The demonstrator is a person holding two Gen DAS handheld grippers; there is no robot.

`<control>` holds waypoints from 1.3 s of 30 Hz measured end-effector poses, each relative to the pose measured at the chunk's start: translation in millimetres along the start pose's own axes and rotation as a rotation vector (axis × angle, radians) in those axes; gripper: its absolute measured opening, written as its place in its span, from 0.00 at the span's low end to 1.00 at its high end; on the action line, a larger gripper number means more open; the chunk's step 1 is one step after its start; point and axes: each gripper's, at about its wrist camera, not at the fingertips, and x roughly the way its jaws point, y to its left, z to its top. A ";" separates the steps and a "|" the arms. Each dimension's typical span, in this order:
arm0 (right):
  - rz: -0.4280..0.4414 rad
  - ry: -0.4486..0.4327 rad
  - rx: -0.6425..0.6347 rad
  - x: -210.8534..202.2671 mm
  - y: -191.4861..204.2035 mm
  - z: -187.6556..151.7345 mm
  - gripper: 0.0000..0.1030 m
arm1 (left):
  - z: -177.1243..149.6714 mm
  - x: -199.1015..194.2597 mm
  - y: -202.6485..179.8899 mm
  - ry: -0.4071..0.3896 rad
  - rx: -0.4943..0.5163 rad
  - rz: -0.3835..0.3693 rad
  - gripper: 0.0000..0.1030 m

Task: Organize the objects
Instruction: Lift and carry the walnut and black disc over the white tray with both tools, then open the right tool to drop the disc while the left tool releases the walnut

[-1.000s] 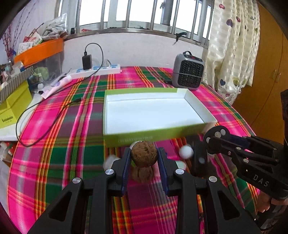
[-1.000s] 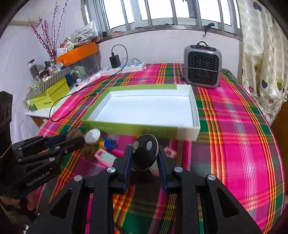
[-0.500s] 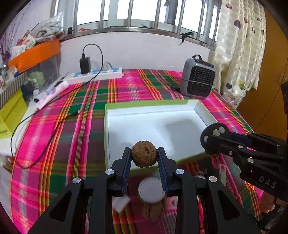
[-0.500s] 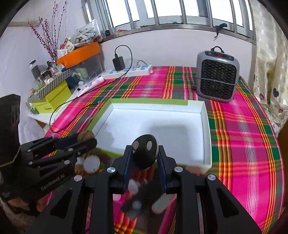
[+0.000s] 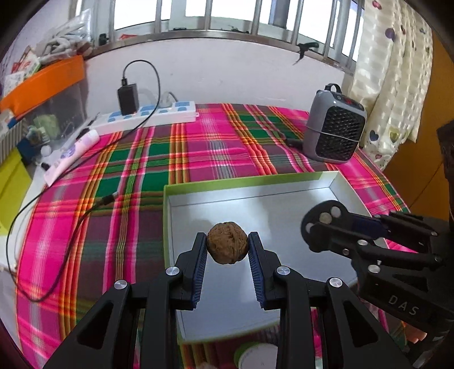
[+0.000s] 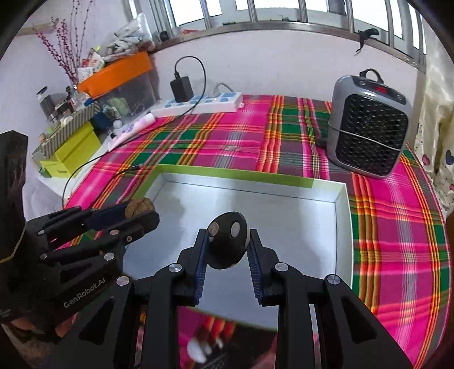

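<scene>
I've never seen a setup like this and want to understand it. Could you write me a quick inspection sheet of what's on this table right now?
Surface: plaid tablecloth, pink and green.
Job's things: walnut; black key fob; empty green-edged box.
Clutter: grey heater; orange-lidded bin; small items below the box, blurred.
Grippers: left gripper shut on walnut, right gripper shut on key fob, both over the box.
Cables: power strip with a charger; black cable across the cloth.
Surroundings: barred window, curtain.

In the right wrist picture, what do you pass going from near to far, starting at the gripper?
Right gripper holding a black oval remote → white tray with green rim → pink plaid tablecloth → white power strip.
</scene>
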 end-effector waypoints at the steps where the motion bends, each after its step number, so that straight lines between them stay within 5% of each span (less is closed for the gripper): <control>1: 0.003 0.010 0.000 5.0 -1.3 2.8 0.28 | 1.5 3.8 0.8 0.008 -0.001 0.008 0.27; 18: 0.001 0.105 0.034 49.7 -14.8 24.0 0.28 | 14.8 40.5 8.2 0.072 0.005 0.010 0.27; 39: -0.011 0.104 0.008 59.1 -13.3 26.5 0.28 | 16.8 54.8 8.1 0.095 0.017 0.021 0.27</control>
